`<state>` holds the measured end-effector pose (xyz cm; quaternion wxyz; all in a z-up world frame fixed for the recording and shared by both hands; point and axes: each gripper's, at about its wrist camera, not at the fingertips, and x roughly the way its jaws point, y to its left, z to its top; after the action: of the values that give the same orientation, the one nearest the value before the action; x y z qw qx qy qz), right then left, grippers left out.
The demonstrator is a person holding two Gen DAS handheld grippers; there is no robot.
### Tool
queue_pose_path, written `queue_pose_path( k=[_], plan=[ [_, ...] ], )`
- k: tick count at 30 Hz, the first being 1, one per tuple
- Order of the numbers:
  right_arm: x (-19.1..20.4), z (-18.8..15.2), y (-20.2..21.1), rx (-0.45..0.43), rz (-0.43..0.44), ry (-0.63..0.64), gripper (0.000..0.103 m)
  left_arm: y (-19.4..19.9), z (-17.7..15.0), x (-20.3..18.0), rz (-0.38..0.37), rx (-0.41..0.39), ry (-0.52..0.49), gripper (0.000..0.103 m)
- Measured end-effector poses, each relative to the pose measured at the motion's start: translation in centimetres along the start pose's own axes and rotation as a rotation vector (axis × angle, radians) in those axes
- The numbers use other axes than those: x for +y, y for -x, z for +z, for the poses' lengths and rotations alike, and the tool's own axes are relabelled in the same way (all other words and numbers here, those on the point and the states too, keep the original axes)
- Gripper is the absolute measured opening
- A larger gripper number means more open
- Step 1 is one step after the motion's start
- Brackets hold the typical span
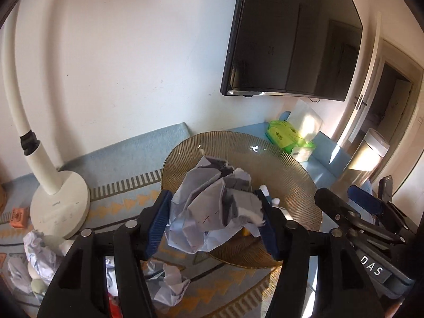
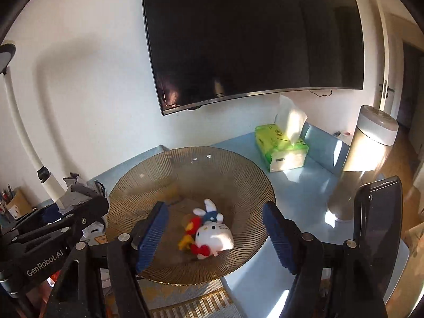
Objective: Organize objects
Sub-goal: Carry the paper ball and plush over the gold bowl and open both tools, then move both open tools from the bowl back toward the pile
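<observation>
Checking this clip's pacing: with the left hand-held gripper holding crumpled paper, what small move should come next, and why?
Probably carry the crumpled paper away from the ribbed bowl: the left hand-held gripper grips it at the rim, and the bowl holds only plush toys.

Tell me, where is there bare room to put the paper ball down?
The far half of the bowl is bare; toys fill its near middle. Blue mat lies free between bowl, tissue pack and the tall can. It is crowded left of the lamp base, where crumpled paper lies. The left gripper holds the paper ball.
</observation>
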<state>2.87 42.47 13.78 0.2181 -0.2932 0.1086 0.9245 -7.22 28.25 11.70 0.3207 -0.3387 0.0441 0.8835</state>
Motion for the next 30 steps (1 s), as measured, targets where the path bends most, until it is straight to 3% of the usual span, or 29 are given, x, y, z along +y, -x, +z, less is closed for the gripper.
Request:
queue_pose_path(
  k=[2, 8, 12, 15, 17, 19, 21, 25, 28, 30],
  plan=[
    [-0.3, -0.3, 0.0, 0.009, 0.019, 0.001, 0.075, -0.3, 0.0, 0.0, 0.018, 0.001, 0.012, 0.081],
    [-0.1, -1.9, 1.1, 0.015, 0.086, -0.003, 0.075, 2.6, -1.3, 2.0, -0.026, -0.001, 0.072, 0.083],
    [1.9, -3.1, 3.1, -0.009, 0.138, 0.046, 0.075, 7.4, -3.1, 3.8, 0.011, -0.054, 0.092, 0.085],
    [4.1, -4.0, 5.2, -0.021, 0.199, 0.085, 0.075, 12.2, -5.0, 5.4, 0.076, -0.118, 0.099, 0.085],
    [5.8, -4.7, 6.6, -0.034, 0.255, 0.102, 0.076, 15.7, -6.5, 6.7, 0.132, -0.161, 0.111, 0.093],
    [7.4, -5.9, 7.8, -0.060, 0.301, 0.121, 0.082, 19.0, -8.5, 8.4, 0.199, -0.213, 0.135, 0.103],
    [9.1, -7.7, 8.5, -0.074, 0.348, 0.132, 0.093, 21.6, -10.9, 10.5, 0.273, -0.254, 0.177, 0.103],
    [11.9, -12.0, 7.4, -0.058, 0.432, 0.165, 0.094, 23.9, -15.8, 16.0, 0.390, -0.221, 0.264, 0.103],
    [13.3, -14.3, 5.7, -0.021, 0.433, 0.201, 0.094, 23.8, -19.4, 19.8, 0.486, -0.189, 0.317, 0.102],
    [13.3, -15.0, 4.7, -0.003, 0.433, 0.194, 0.094, 23.1, -21.4, 21.7, 0.497, -0.160, 0.364, 0.102]
  ],
)
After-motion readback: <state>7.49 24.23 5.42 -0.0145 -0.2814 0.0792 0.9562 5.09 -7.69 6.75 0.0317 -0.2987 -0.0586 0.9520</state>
